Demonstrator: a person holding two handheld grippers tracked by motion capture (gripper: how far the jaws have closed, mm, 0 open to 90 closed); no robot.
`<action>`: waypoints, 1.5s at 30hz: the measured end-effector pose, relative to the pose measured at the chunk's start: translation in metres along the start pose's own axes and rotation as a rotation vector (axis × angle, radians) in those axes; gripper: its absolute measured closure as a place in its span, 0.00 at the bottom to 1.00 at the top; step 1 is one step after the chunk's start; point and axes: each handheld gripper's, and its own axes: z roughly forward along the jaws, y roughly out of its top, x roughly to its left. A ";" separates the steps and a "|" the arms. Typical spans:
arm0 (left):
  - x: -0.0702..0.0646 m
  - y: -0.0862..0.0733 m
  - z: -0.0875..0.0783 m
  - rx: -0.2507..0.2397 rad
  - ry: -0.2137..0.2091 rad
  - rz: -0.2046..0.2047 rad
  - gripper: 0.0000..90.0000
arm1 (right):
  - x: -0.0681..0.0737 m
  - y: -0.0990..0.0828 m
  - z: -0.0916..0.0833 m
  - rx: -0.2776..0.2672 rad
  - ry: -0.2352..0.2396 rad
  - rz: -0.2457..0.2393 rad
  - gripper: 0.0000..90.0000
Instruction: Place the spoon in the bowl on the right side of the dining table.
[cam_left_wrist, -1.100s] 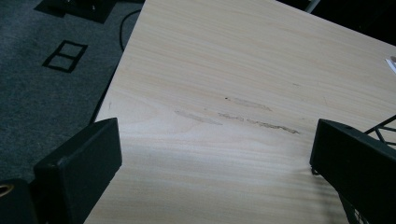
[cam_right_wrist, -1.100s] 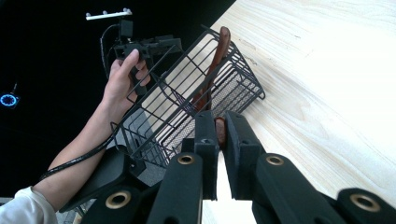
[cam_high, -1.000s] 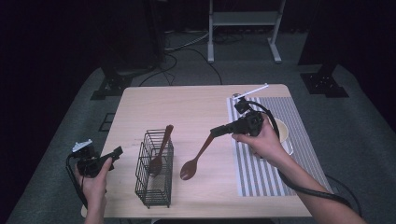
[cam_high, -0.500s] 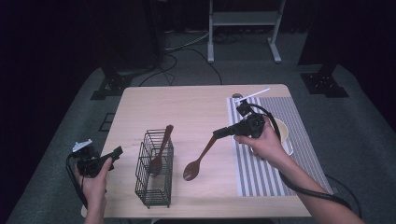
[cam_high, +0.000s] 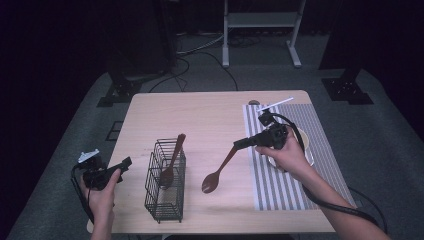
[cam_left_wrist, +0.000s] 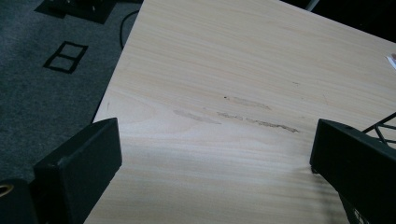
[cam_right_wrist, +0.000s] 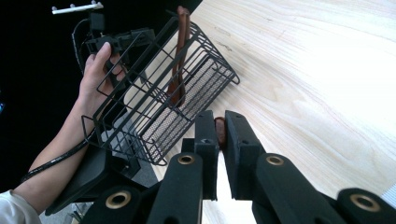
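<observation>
My right gripper (cam_high: 240, 143) grips the wooden spoon (cam_high: 218, 172) by its handle; my left gripper (cam_left_wrist: 212, 163) stands wide over the desk (cam_high: 210, 115).

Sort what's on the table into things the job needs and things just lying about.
In the job:
wooden spoon clamped in the right gripper
black wire basket
second wooden spoon standing in it

Lying about:
striped mat
bowl on the mat
left gripper, open, beside the basket

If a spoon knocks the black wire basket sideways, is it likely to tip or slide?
The wire basket looks tall and narrow, so it may tip. Its open wire build suggests little weight; it could also skid on the smooth table. The wooden spoon leaning inside adds little ballast.
</observation>
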 end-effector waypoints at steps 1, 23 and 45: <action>0.000 0.000 0.000 0.000 0.001 0.000 0.01 | -0.001 -0.001 -0.001 -0.001 0.000 0.006 0.93; -0.001 -0.001 0.001 0.005 0.003 0.000 0.01 | -0.018 -0.006 -0.011 -0.009 -0.022 0.040 0.93; -0.002 -0.001 0.002 0.007 0.001 0.006 0.01 | -0.035 -0.012 -0.025 -0.019 -0.044 0.065 0.93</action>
